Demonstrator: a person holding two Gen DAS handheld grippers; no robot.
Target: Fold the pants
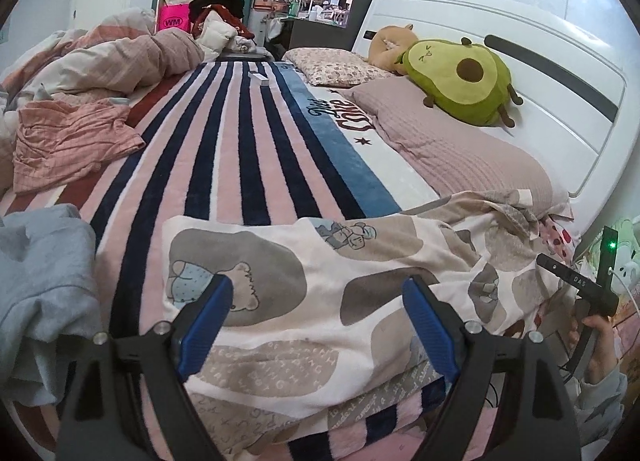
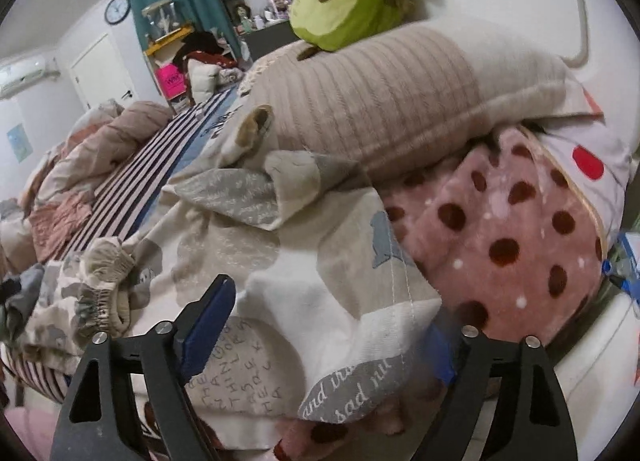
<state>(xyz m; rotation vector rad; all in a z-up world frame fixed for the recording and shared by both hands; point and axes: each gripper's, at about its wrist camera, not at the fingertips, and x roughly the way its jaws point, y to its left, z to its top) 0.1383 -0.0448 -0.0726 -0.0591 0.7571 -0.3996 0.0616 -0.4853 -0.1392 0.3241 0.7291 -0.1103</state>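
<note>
Two grippers, both with jaws spread and holding nothing, hover over one pair of pants (image 1: 320,281) laid across the near edge of the bed. Our left gripper (image 1: 318,325) straddles the cloth near a printed bear; our right gripper (image 2: 332,333) sits over the hem end, beside the elastic waistband (image 2: 100,293) bunched at its left, with its right finger partly hidden and blurred.

We judge the fold has not yet begun cleanly — the far leg end is crumpled up against the pillow (image 2: 400,101). Risks from here: the right jaws could pinch the dotted blanket (image 2: 520,229) along with the pants, since the two overlap just at the fingertips. A single-layer pinch would leave the lower layer behind. Dragging the fabric might also snag the bunched end under the pillow — or pull the striped blanket (image 1: 224,141) into ridges.

Counting: one pair of pants, two pillows in the left view, two plush toys with the avocado (image 1: 460,81) in front, one pink garment (image 1: 68,137), one blue garment (image 1: 40,281).
</note>
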